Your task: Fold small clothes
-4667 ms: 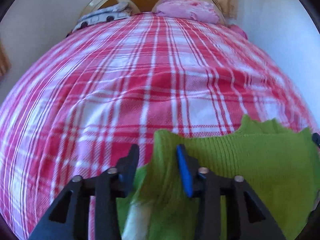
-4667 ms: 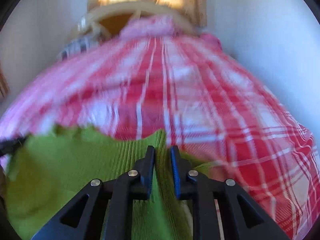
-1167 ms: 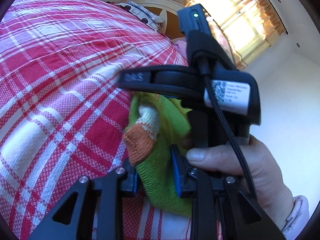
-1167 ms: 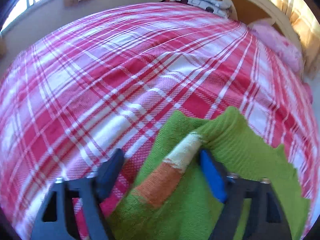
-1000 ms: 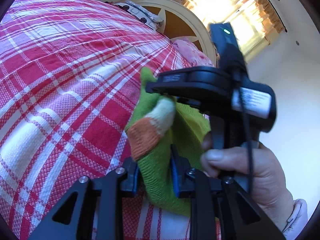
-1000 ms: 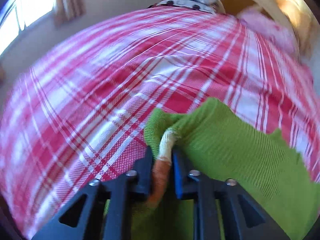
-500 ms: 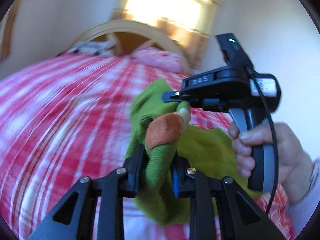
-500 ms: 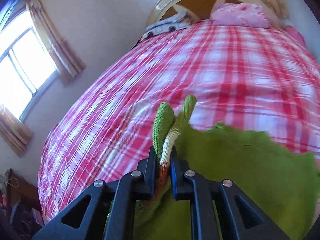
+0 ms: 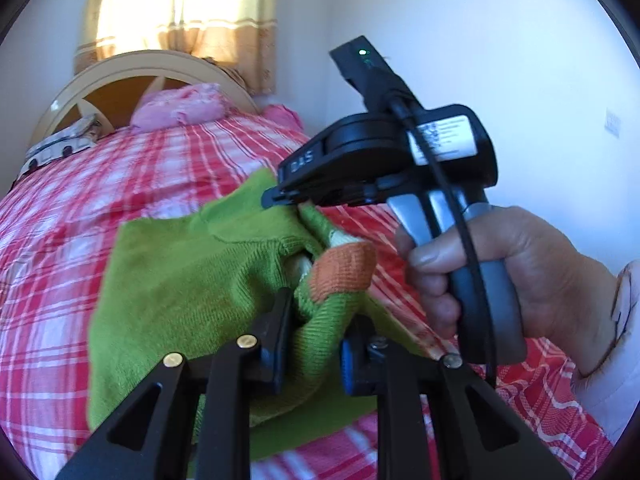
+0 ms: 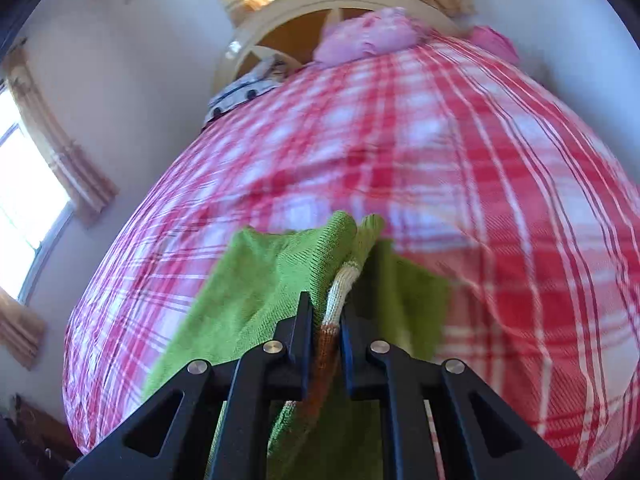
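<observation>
A small green knit sweater (image 9: 180, 280) with an orange and white striped cuff (image 9: 344, 268) hangs bunched above the bed. My left gripper (image 9: 312, 312) is shut on a thick green fold just below that cuff. In the left wrist view the right gripper (image 9: 276, 200), held by a hand (image 9: 520, 280), pinches the sweater's upper edge. In the right wrist view my right gripper (image 10: 324, 316) is shut on the striped cuff (image 10: 340, 284), and the green sweater (image 10: 264, 284) spreads out to its left. The lower part of the sweater is hidden behind the gripper frames.
The bed (image 10: 500, 200) has a red and white plaid cover. At its head stand a cream arched headboard (image 9: 132, 64), a pink pillow (image 9: 180, 108) and a car-print pillow (image 9: 60, 148). Curtained windows (image 10: 36, 184) are behind and left; a white wall (image 9: 480, 40) is on the right.
The right gripper closed on the striped cuff. Both grippers then rose and swung across the bed with the sweater, rolling so the headboard now sits upright in both views.
</observation>
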Demonstrator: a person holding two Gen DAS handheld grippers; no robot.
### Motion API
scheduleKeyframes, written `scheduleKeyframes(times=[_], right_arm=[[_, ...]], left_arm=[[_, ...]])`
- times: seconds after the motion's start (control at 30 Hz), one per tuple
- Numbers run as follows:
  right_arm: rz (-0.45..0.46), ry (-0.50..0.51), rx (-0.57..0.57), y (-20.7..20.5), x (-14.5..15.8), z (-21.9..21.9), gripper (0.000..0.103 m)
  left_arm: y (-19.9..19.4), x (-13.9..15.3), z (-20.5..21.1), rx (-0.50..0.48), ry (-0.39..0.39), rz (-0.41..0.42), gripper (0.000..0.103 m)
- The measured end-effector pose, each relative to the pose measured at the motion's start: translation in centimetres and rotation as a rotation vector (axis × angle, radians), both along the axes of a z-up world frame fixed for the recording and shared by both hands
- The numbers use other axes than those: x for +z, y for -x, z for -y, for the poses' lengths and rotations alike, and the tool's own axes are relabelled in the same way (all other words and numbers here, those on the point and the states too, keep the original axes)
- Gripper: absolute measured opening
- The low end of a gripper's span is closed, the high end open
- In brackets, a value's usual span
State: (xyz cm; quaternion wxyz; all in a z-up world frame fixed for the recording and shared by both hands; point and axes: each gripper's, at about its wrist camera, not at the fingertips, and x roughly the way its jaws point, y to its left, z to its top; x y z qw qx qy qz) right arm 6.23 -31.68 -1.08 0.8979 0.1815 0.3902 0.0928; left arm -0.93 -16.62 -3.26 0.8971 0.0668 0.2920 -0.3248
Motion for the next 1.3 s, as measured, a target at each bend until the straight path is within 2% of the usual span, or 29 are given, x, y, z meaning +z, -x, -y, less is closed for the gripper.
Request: scheduleKeyframes(times=[0.13, 0.27, 0.4, 0.47, 0.5, 0.53, 0.57, 0.63, 0.73, 0.77, 0.83, 0.87, 1.03, 1.13, 1.17, 1.2, 1.23, 1.3], right_arm=[[-0.030, -0.040, -0.029, 0.2, -2.9, 1.7, 0.011], [-0.051, -0.012, -0.048, -0.2, -5.3, 1.8, 0.012], [-0.046, 0.002, -0.070, 0.6, -4.7, 2.4, 0.014], [-0.028, 0.068, -0.133, 2.4, -3.4, 2.8, 0.027], [-0.009, 0.101, -0.172, 3.4, -2.7, 3.1, 0.032], [0.017, 0.124, -0.202, 4.8, -1.9, 3.4, 0.032], [0.058, 0.122, -0.216, 6.8, -0.9, 3.7, 0.032], [0.092, 0.086, -0.186, 9.4, 0.0, 3.7, 0.032], [0.124, 0.085, -0.136, 13.6, 1.0, 2.2, 0.034], [0.135, 0.076, -0.126, 15.1, 1.1, 1.5, 0.038], [0.140, 0.050, -0.126, 16.6, 0.8, 0.4, 0.061], [0.142, 0.042, -0.128, 17.0, 0.5, -0.1, 0.063], [0.114, 0.115, -0.129, 16.4, -0.9, -2.6, 0.063], [0.096, 0.166, -0.152, 15.5, -1.4, -3.4, 0.062], [0.074, 0.190, -0.147, 15.1, -1.8, -3.8, 0.056], [0.046, 0.208, -0.131, 14.7, -2.3, -4.2, 0.026], [0.018, 0.225, -0.126, 14.5, -2.9, -4.5, 0.014], [0.001, 0.240, -0.137, 14.9, -4.0, -4.2, 0.013]], left_arm=[[0.3, -1.6, 1.7, -0.016, -0.061, -0.039, 0.022], [1.3, -2.1, 2.3, -0.046, -0.114, -0.073, 0.026], [3.7, -0.7, -0.6, -0.110, -0.060, -0.121, 0.045], [5.3, -0.1, -3.0, -0.136, -0.013, -0.127, 0.055], [6.3, 0.3, -5.2, -0.128, 0.009, -0.115, 0.065], [7.0, 0.3, -6.5, -0.108, 0.017, -0.109, 0.076], [7.4, 0.2, -8.2, -0.080, 0.028, -0.107, 0.079], [7.9, -0.4, -11.6, -0.008, 0.038, -0.123, 0.079], [6.8, -1.8, -14.5, 0.116, 0.003, -0.178, 0.079], [6.4, -2.2, -14.9, 0.138, 0.002, -0.197, 0.079], [6.0, -2.6, -14.9, 0.167, -0.004, -0.216, 0.079], [6.0, -2.7, -14.6, 0.182, -0.011, -0.209, 0.079], [4.8, -3.1, -11.7, 0.268, -0.121, -0.187, 0.080], [4.3, -3.4, -11.6, 0.320, -0.119, -0.198, 0.081], [4.2, -3.2, -11.8, 0.324, -0.118, -0.196, 0.081], [4.5, -3.1, -11.9, 0.326, -0.111, -0.188, 0.078], [4.1, -2.9, -12.5, 0.327, -0.102, -0.186, 0.074], [3.2, -3.1, -13.6, 0.307, -0.059, -0.220, 0.066]])
